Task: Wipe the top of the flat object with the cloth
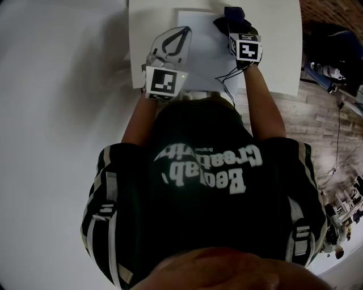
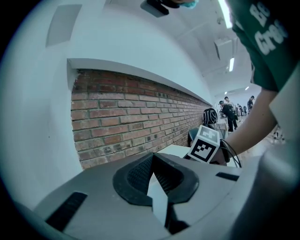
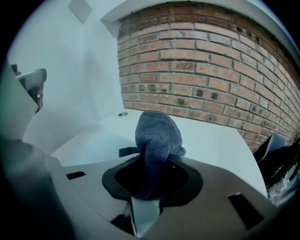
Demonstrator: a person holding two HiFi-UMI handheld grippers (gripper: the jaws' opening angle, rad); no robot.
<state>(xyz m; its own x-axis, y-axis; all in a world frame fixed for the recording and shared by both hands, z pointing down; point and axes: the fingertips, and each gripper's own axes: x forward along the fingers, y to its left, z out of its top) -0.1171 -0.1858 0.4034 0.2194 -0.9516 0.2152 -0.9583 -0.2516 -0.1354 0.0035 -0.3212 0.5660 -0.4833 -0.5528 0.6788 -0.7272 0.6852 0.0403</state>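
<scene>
A flat white board point(image 1: 202, 56) lies on the white table point(image 1: 278, 51) in the head view. My right gripper point(image 1: 236, 29) is over the board's far right corner, shut on a dark blue-grey cloth point(image 1: 231, 16). From the right gripper view, the cloth point(image 3: 158, 133) bulges out of the right gripper point(image 3: 154, 164) above the pale board point(image 3: 91, 140). My left gripper point(image 1: 182, 33) hovers over the board's left edge with its jaws together and nothing between them. The left gripper point(image 2: 152, 158) points up at a brick wall in its own view.
A brick wall point(image 3: 211, 70) runs behind the table. The table's far edge point(image 3: 154, 112) carries a small round hole point(image 3: 123, 114). A dark bag or chair point(image 3: 281, 159) stands to the right, over wooden flooring point(image 1: 317, 119). Black cables point(image 1: 227, 79) trail from the right gripper.
</scene>
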